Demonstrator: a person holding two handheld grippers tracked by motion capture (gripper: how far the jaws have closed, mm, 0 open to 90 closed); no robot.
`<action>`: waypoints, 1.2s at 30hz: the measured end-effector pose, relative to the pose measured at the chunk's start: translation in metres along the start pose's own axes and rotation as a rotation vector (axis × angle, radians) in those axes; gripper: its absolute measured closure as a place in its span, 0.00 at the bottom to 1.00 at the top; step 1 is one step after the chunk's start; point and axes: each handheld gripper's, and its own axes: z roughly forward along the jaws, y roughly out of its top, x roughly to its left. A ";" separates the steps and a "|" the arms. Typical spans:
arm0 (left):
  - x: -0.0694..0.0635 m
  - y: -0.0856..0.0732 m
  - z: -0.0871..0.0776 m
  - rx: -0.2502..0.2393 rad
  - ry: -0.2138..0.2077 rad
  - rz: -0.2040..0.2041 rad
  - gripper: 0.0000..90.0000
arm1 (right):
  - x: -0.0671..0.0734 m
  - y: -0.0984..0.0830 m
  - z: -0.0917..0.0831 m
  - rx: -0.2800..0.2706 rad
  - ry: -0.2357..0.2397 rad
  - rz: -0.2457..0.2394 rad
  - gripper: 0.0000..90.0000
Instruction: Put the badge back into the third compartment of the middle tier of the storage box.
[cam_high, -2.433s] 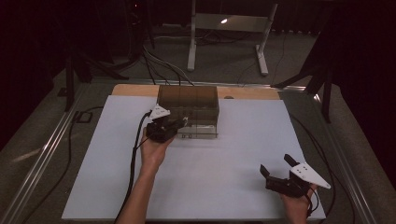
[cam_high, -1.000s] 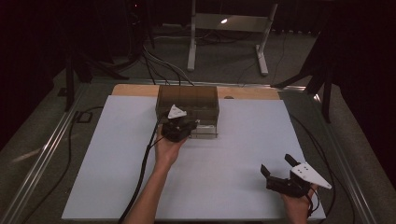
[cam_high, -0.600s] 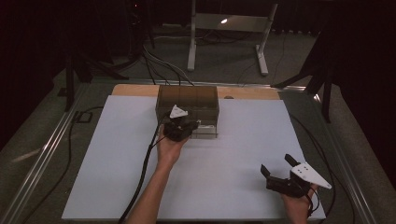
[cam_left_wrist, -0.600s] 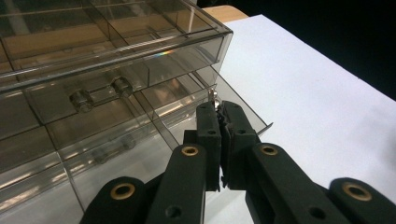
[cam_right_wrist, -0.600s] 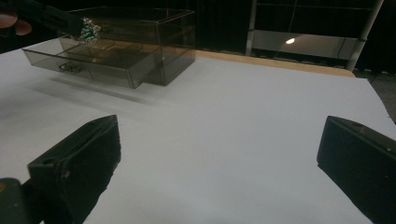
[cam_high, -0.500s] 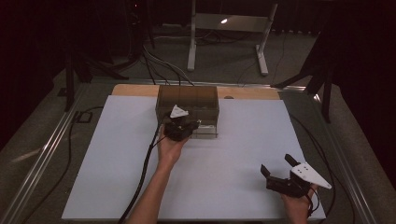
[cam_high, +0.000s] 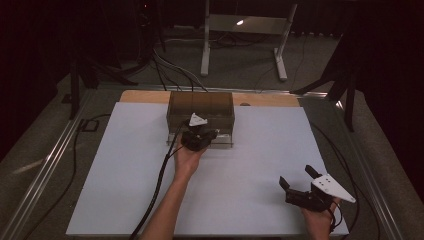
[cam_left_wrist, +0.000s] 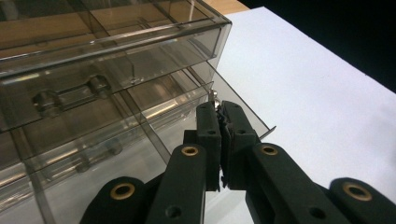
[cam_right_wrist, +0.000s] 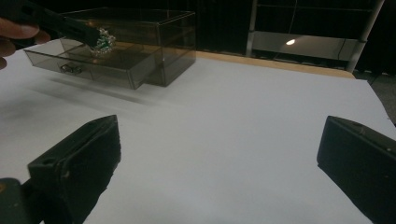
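Trinket (cam_right_wrist: 102, 41) is the thing to watch here: a small green and silvery sparkly bit, too small to say what it actually is. It's up at the far middle of the sheet, over the open drawer, more on that below.

Starting closest in, the right gripper (cam_high: 296, 176) sits at the near right corner of the white sheet (cam_high: 250, 165). Its jaws are spread wide with nothing between them, and in the right gripper view you just see bare sheet in the gap. It's well apart from everything else.

Further in, the person's left forearm reaches up the middle of the sheet, with the cable (cam_high: 155, 195) trailing back along it toward the near edge. The left hand (cam_high: 187, 157) holds the left gripper (cam_left_wrist: 220, 112) right at the front of the box (cam_high: 200, 105). Its jaws are pressed together on the trinket, with a bit of shiny metal poking out at the tips in the left gripper view. From the right gripper view the trinket hangs just above the drawer (cam_right_wrist: 79, 65), and I can't tell if it touches the drawer.

The box is smoky see-through plastic, sitting at the far edge of the sheet. The lower drawer is pulled out toward the person, and the one above it is shut, with its handle (cam_left_wrist: 65, 91) showing.

Behind the box there's a strip of wooden tabletop (cam_high: 145, 96), then a dark floor with a metal stand (cam_high: 240, 22).
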 end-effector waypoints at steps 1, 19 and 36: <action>0.000 0.000 0.001 0.006 0.004 0.003 0.98 | 0.000 0.000 0.000 0.000 0.000 0.000 0.00; 0.004 -0.008 0.019 0.064 0.036 -0.026 0.98 | 0.000 0.000 0.000 0.002 0.002 -0.001 0.00; 0.006 -0.004 0.011 0.038 0.096 -0.038 0.51 | 0.000 0.000 0.000 0.002 0.003 -0.003 0.00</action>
